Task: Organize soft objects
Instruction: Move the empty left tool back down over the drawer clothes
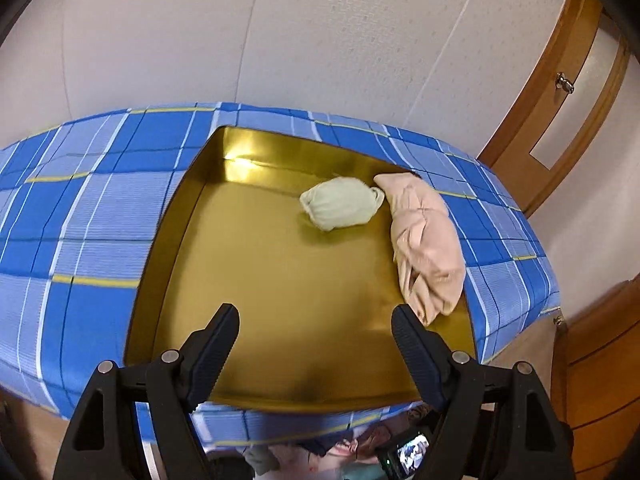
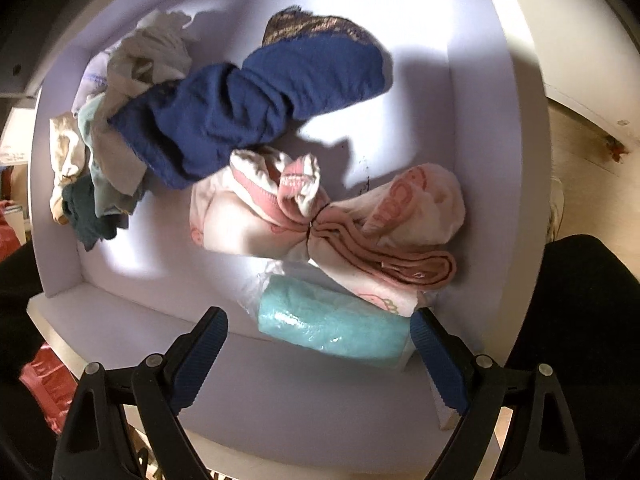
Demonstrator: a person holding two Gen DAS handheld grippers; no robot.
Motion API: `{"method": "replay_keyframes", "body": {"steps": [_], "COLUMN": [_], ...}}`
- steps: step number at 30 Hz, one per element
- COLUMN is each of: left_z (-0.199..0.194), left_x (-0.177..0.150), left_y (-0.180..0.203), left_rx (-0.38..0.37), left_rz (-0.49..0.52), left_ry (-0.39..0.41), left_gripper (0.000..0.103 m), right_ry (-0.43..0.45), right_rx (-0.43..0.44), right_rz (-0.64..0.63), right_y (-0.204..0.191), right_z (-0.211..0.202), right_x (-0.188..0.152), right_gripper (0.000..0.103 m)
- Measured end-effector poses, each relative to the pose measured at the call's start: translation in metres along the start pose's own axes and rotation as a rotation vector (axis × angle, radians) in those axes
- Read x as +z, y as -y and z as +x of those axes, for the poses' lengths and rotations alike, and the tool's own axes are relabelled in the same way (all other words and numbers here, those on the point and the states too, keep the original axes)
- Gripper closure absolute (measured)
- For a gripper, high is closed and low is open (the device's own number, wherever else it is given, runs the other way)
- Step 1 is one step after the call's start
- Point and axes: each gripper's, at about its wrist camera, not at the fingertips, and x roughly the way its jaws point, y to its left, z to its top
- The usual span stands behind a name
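Two grippers I see, both spread wide and holding nothing | left gripper (image 1: 314, 330) over gold tray (image 1: 248, 276): pale green bundle (image 1: 340, 208) near its far wall, peach garment (image 1: 426, 244) along its right rim | right gripper (image 2: 320, 332) over white box (image 2: 472, 92); teal roll (image 2: 332, 330) between its fingers, untouched; pink-white cloths (image 2: 320, 212) mid-box, navy cloth (image 2: 248, 112) beyond

A rolled pale-green cloth bundle (image 1: 340, 204) is seen lying well ahead of the left tool on the floor of a shallow gold metal tray (image 1: 280, 280), just beside a crumpled peach fabric piece (image 1: 426, 240) draped along the tray's right wall. Below the right tool, in a white box (image 2: 480, 120), a twisted navy-blue garment (image 2: 240, 116) is laid across the far part, a tied pink-and-white towel bundle (image 2: 320, 216) in the middle, and a plastic-wrapped teal cloth roll (image 2: 332, 324) nearest, partly between the spread fingers.
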Motion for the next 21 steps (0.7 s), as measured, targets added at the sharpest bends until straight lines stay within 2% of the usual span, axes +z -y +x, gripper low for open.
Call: {"method": "replay_keyframes", "body": {"steps": [6, 13, 21], "left_z": [-0.018, -0.04, -0.05], "left_x": [-0.012, -0.035, -0.073], "left_y": [-0.012, -0.02, -0.028], "left_rx": [-0.011, -0.025, -0.014], "left_rz": [-0.033, -0.034, -0.014], "left_ry": [0.031, 0.069, 0.071], "left_gripper": [0.023, 0.023, 0.023], "right_ry": [-0.056, -0.077, -0.115], "right_rx": [-0.03, -0.079, -0.133], "right_rz": [-0.035, -0.076, -0.146], "right_y": [-0.008, -0.023, -0.048], "right_z": [0.016, 0.026, 0.041], "right_x": [-0.001, -0.003, -0.014], "right_gripper": [0.009, 0.002, 0.005]}}
